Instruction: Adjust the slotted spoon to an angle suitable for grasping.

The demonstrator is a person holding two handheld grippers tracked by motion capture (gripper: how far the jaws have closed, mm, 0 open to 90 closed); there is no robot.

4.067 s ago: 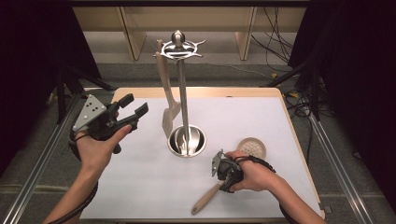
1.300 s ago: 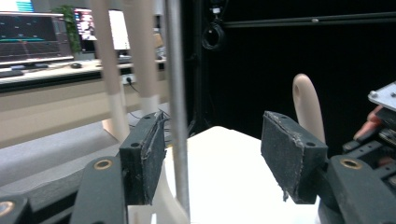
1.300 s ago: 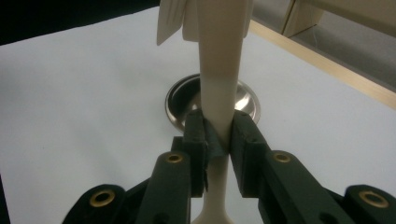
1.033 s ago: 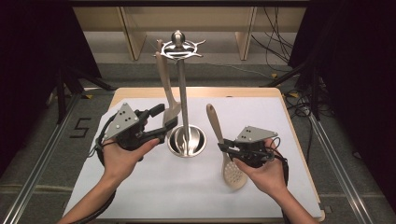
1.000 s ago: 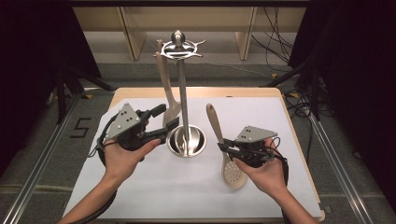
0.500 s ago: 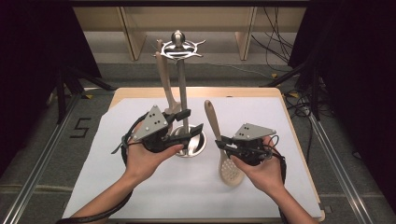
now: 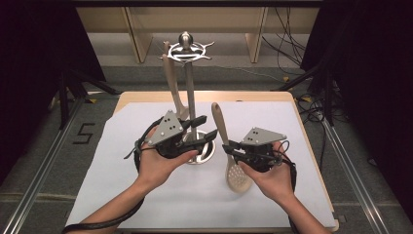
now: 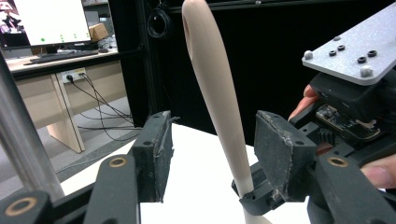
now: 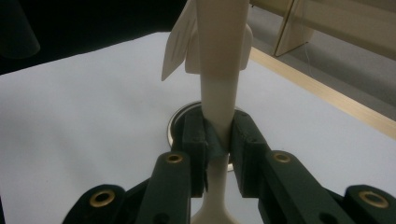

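My right tool [image 7: 230,146] is clamped on the neck of the slotted wooden spoon [image 7: 225,146], handle up over the middle of the counter [image 7: 311,146], well inside its edges. My left tool [image 7: 207,130] has just been closing, pads still apart around that handle, touching nothing. The utensil stand [image 7: 188,87] with its hanging wooden spatula [image 7: 171,83] crowds the left tool; open paper lies near me.

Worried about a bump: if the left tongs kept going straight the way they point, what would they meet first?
Probably the wooden spoon's handle, which stands between the left tongs' open pads. The right tongs grip it just beyond. The stand's pole passes beside them, though depth is hard to judge.
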